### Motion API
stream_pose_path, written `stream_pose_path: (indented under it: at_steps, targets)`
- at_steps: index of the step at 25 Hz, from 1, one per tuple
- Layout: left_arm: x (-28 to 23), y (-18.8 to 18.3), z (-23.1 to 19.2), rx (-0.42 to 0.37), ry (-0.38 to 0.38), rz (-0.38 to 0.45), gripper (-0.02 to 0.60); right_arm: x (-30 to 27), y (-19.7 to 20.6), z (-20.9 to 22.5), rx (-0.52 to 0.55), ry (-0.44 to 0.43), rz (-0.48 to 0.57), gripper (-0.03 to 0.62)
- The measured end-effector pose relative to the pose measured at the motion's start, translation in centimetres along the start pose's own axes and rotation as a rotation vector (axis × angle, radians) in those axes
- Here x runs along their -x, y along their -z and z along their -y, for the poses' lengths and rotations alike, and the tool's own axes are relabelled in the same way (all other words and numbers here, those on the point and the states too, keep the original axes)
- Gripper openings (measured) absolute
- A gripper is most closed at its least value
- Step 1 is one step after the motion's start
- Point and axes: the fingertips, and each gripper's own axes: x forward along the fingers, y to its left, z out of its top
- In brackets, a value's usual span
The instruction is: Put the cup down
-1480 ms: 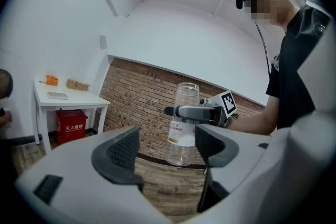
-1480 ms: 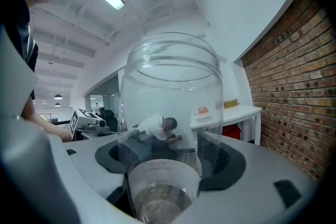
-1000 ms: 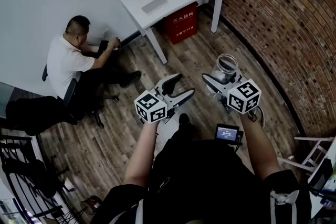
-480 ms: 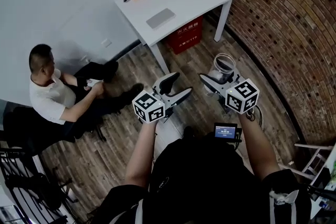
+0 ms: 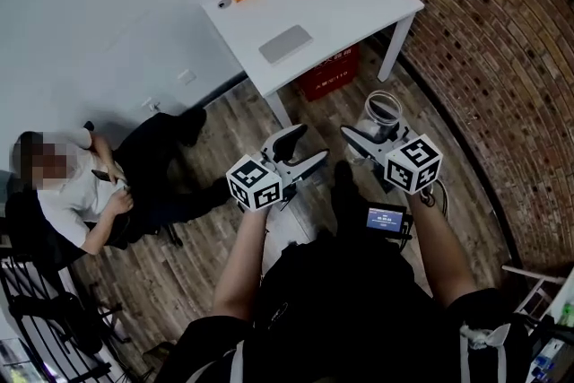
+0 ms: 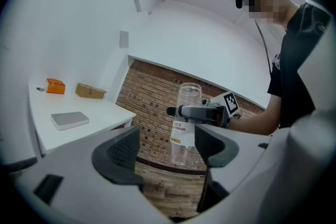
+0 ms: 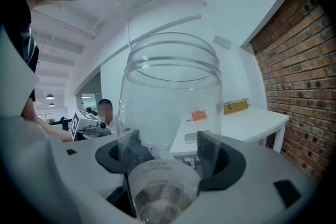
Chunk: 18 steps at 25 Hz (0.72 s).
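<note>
Wooden floor [image 5: 170, 274] lay below, and the white table [image 5: 359, 4] stood ahead by the brick wall [image 5: 502, 58]. Left gripper [image 6: 167, 147] was wide open and empty. Right gripper [image 7: 168, 147] clamped the clear cup [image 7: 170, 92], which was held upright above the floor.

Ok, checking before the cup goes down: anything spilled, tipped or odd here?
Nothing stands out. The clear cup is upright and looks empty, clamped in the right gripper. The left gripper is open with nothing between its jaws.
</note>
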Motion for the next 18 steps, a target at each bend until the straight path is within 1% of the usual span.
stream_pose_path:
  at_steps: [6,11,18]
  targets:
    - [-3.5,-2.7,-6.7,-0.003,-0.057,0.007,0.334,-6.1,-2.3,5.7,-0.005,-0.058,0.006,0.36]
    - [-7.1,-5.5,-12.6,0.008,-0.105,0.015,0.333,-11.4,-4.3,10.4,-0.005,-0.121,-0.017,0.36]
    - [-11.1,-8.7,-19.3,0.025,-0.161,0.017,0.334,-17.7,-6.5,16.0,-0.022,-0.198,-0.038,0.36]
